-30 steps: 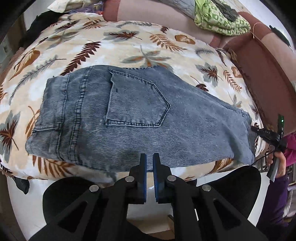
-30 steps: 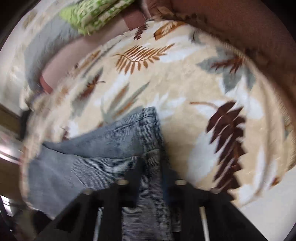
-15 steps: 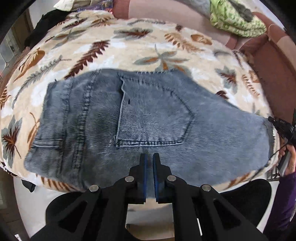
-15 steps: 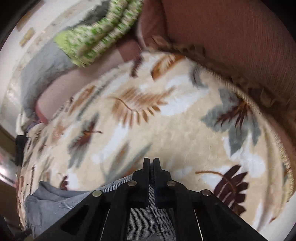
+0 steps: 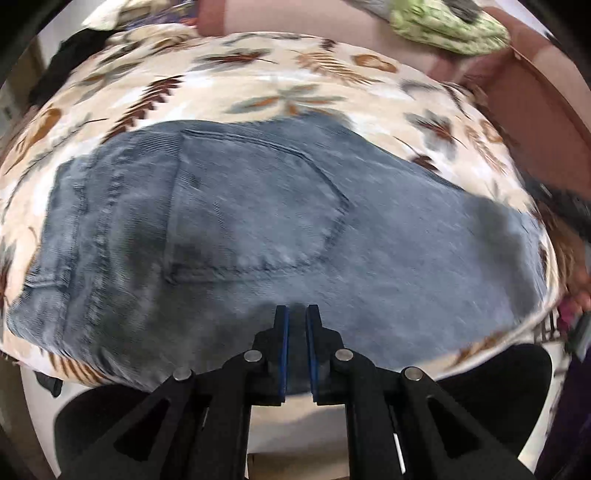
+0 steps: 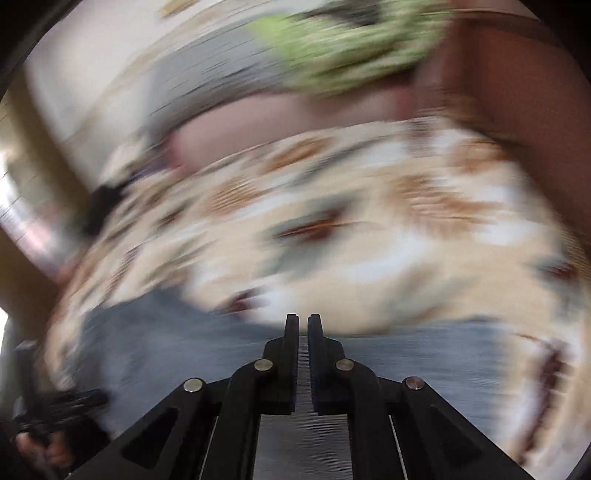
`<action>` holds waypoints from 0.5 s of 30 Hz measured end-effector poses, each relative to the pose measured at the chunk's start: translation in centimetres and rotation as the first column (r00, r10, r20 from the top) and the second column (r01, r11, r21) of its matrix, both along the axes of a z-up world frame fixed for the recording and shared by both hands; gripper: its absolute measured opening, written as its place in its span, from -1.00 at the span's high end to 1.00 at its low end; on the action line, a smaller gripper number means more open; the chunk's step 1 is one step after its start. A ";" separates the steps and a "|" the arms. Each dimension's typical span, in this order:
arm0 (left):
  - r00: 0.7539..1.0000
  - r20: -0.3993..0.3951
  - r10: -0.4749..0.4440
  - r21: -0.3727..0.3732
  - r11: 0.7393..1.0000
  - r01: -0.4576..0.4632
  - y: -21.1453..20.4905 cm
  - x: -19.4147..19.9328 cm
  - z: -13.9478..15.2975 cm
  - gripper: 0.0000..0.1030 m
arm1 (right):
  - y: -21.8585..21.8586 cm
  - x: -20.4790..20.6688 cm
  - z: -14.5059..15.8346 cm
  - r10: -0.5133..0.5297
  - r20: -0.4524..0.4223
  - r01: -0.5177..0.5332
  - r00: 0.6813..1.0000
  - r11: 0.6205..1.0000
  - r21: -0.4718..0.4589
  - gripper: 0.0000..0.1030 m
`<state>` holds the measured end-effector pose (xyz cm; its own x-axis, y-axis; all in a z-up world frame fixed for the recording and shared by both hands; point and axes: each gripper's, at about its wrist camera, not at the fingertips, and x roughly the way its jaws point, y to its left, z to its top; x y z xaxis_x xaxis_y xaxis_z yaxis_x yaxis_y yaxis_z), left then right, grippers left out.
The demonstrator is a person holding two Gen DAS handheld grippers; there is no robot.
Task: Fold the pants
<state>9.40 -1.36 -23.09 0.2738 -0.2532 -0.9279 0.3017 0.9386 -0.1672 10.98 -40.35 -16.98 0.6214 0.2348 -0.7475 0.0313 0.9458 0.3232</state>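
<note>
Grey-blue denim pants point(image 5: 258, 236) lie folded on a leaf-print blanket point(image 5: 280, 81), back pocket up, waistband to the left. My left gripper point(image 5: 296, 310) is shut, its tips over the near edge of the pants; whether it pinches cloth I cannot tell. In the blurred right wrist view my right gripper point(image 6: 303, 319) is shut on the denim point(image 6: 162, 343), which runs between the fingers and under them. The right hand with its gripper shows blurred at the far right of the left wrist view point(image 5: 569, 221).
A brown sofa arm point(image 5: 535, 110) borders the blanket on the right. A green patterned cloth point(image 5: 450, 22) lies on the sofa back. Dark clothing point(image 5: 77, 40) sits at the far left. The blanket's near edge drops to a white floor point(image 5: 295, 424).
My left gripper has moved forward over the near edge of the pants. My right gripper has swung fast with the pant end held, and its view is now blurred.
</note>
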 end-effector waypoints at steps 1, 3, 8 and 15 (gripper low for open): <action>1.000 -0.001 -0.013 -0.011 1.000 0.013 -0.2 -0.5 -0.1 0.84 | 2.4 1.3 -0.2 0.086 -0.017 -0.086 0.996 0.996 0.022 0.88; 1.000 0.003 -0.030 -0.022 0.999 0.030 -0.2 -1.3 -0.5 0.84 | 6.5 3.6 -0.9 0.211 -0.039 -0.209 0.977 0.977 0.037 0.88; 0.998 0.026 -0.062 -0.032 0.998 0.063 0.1 -2.2 -0.8 0.83 | 12.5 8.8 -3.4 0.388 -0.107 -0.385 0.915 0.922 0.052 0.88; 0.995 0.023 -0.097 -0.065 0.993 0.099 0.6 -1.6 -1.5 0.78 | 15.5 12.8 -6.5 0.512 -0.205 -0.525 0.834 0.851 -0.014 0.88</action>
<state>7.84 -0.79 -24.60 0.2623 -0.3407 -0.9028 0.3955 0.8914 -0.2214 23.81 -24.81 -23.47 0.2701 0.4283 -0.8623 -0.4167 0.8594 0.2963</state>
